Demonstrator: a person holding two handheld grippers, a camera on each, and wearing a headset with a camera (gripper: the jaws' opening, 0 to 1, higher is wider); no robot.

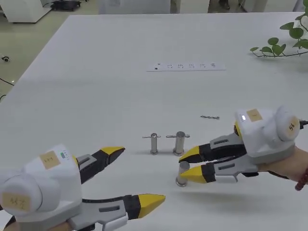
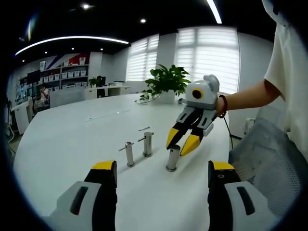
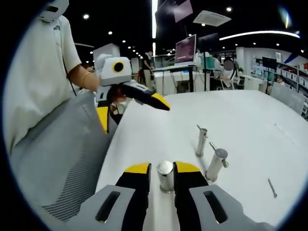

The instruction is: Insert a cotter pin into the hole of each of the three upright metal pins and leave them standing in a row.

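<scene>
Steel upright pin (image 3: 165, 176), nearest of three, is clamped in the right gripper (image 3: 162, 166); left gripper (image 2: 162, 166) hovers, jaws spread.

Little can be read. At the near right, a tan sticker (image 1: 291, 126) on the round back end of the right gripper (image 1: 190, 165) carries a handwritten number that looks like 54. A second sticker (image 1: 253, 115) on top of that gripper is too small to read.

At the near left, the left gripper (image 1: 137, 175) bears two tan labels (image 1: 49, 159) with faint handwriting that cannot be made out.

A white strip (image 1: 185, 66) on the far part of the table (image 1: 96, 72) shows groups of small dark print, illegible.

In the left gripper view, a red and blue wall sign (image 2: 72, 59) at the far left is too blurred to read.
</scene>
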